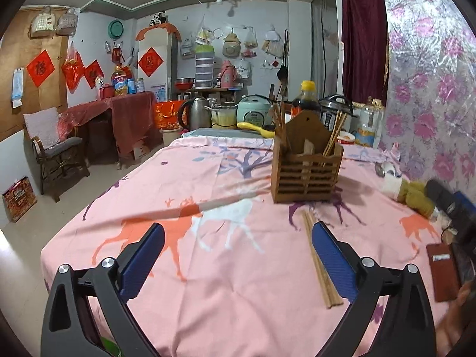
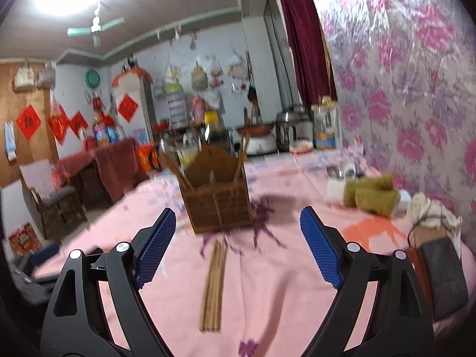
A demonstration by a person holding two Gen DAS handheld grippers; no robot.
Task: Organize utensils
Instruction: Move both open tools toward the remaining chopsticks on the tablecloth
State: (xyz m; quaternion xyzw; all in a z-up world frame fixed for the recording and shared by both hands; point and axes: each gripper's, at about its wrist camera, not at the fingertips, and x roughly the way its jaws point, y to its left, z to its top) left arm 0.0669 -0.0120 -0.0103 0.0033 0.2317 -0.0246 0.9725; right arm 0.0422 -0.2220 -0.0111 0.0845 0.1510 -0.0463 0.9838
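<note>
1. Both the left gripper (image 1: 238, 255) and the right gripper (image 2: 238, 247) stood wide open, holding nothing.
2. Loose chopsticks (image 2: 213, 285) lay lower centre on the pink cloth (image 2: 267, 297), near the wooden holder (image 2: 218, 199).
3. Judged step: approach; next, straddle and pinch the bundle.

Bed sheet (image 1: 208, 297): pink, printed with orange and white deer plus purple trees. Utensil holder (image 1: 306, 175): brown wood, slatted front. Chopsticks (image 1: 319, 261) lying on the sheet: light tan wood. Both hand-held grippers: black frames, ribbed blue pads, left (image 1: 238, 255), right (image 2: 238, 247). Wall covering (image 2: 401, 89): shiny silver-grey with pink and purple flowers. Curtain (image 1: 363, 35): dark maroon, gold trim. Door decorations (image 1: 40, 67): red diamonds. Ceiling fan (image 2: 95, 29): mint green. Olive and white cloth bundle (image 2: 369, 193) by the wall.
</note>
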